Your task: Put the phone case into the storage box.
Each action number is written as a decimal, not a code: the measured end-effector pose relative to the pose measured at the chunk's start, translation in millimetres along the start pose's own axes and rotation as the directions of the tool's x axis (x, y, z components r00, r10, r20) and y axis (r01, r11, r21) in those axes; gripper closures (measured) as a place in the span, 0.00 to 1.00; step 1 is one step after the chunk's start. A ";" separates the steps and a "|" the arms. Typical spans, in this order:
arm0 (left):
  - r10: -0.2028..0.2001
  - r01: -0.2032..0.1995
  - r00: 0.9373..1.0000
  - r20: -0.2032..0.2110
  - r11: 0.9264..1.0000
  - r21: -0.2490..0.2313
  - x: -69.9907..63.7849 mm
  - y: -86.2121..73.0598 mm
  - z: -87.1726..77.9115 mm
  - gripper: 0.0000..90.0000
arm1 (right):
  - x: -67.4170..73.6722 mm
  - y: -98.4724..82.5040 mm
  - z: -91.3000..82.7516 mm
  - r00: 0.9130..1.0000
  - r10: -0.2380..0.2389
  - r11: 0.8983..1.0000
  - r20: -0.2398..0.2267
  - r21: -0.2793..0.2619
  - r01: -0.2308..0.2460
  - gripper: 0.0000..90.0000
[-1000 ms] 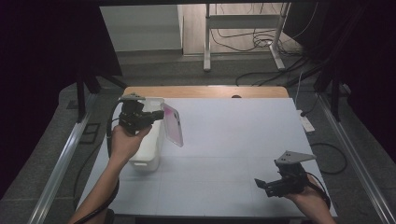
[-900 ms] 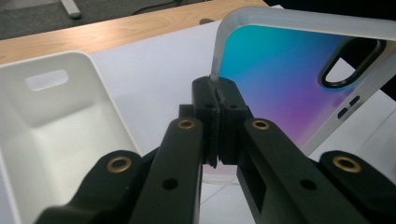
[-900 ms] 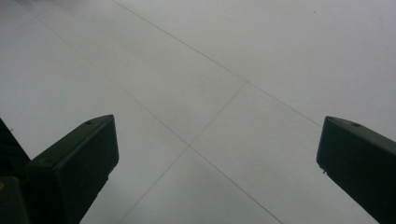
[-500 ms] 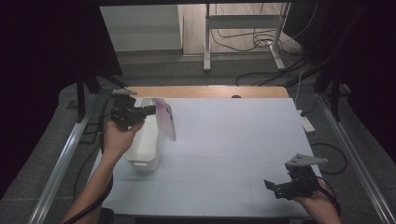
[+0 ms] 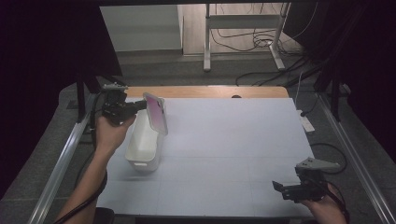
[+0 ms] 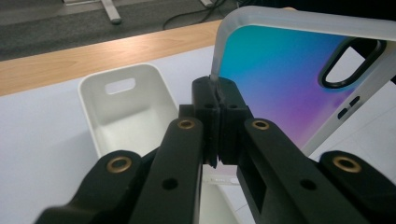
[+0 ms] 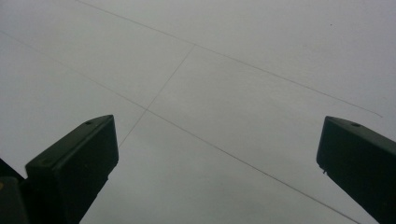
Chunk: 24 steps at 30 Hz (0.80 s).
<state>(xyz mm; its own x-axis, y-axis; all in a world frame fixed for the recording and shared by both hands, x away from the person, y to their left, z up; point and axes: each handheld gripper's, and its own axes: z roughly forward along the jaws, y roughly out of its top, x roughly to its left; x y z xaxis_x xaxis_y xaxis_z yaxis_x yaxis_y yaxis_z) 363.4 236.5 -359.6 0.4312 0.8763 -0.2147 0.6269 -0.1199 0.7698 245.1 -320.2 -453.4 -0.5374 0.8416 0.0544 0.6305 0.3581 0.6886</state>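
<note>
L gripper (image 6: 217, 100) clamped on phone case (image 6: 289, 79) edge, above white bin (image 5: 142, 142); R gripper (image 7: 217, 158) apart, over bare table (image 5: 233, 140).

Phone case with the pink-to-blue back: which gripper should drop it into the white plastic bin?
Left. The left gripper already pinches the phone case above the white bin; the right gripper is open, far away.

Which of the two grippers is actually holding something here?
The left gripper: its jaws are shut on the edge of the phone case above the white bin. The right gripper is open over bare table.
</note>
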 end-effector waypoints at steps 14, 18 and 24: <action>-0.040 0.039 0.996 -0.081 0.999 -0.017 21.7 6.0 -3.5 0.98 | 2.0 -1.4 0.8 1.000 -0.003 1.000 0.027 0.009 0.003 0.00; -0.053 0.051 0.993 -0.103 0.998 -0.020 28.2 6.2 1.3 0.98 | 2.4 -1.5 0.0 0.999 -0.006 1.000 0.033 0.006 0.006 0.00; -0.058 0.057 0.989 -0.133 0.998 -0.015 34.7 5.8 10.8 0.98 | 2.8 -1.6 0.3 0.999 -0.009 1.000 0.032 0.005 0.009 0.00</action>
<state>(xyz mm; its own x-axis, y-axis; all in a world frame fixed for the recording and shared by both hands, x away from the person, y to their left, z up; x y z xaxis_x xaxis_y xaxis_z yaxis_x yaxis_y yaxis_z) 389.1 261.2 -369.1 0.3036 0.9362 -0.1773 0.6407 -0.0628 0.7652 242.6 -318.3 -454.6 -0.5253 0.8505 0.0250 0.6283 0.3679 0.6855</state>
